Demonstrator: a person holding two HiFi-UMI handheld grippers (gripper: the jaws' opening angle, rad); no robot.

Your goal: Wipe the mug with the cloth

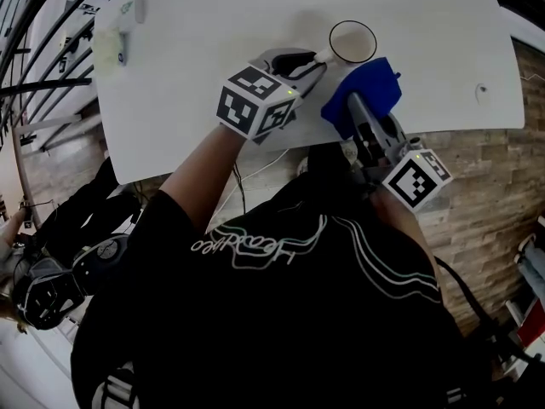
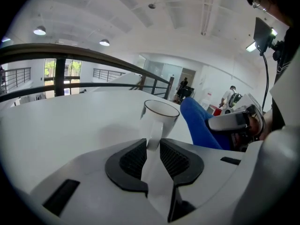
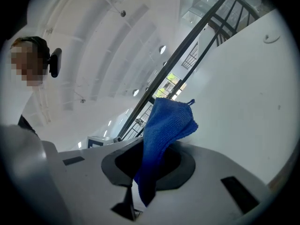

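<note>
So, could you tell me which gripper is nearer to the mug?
Left. The left gripper is closed on the handle of the mug; the right gripper holds the blue cloth just beside it.

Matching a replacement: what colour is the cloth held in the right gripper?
Solid blue cloth, shown best in the right gripper view.

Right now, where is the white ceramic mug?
In the head view the white ceramic mug stands right of centre on the white table, its handle between the left gripper's jaws, the blue cloth close beside it.
</note>
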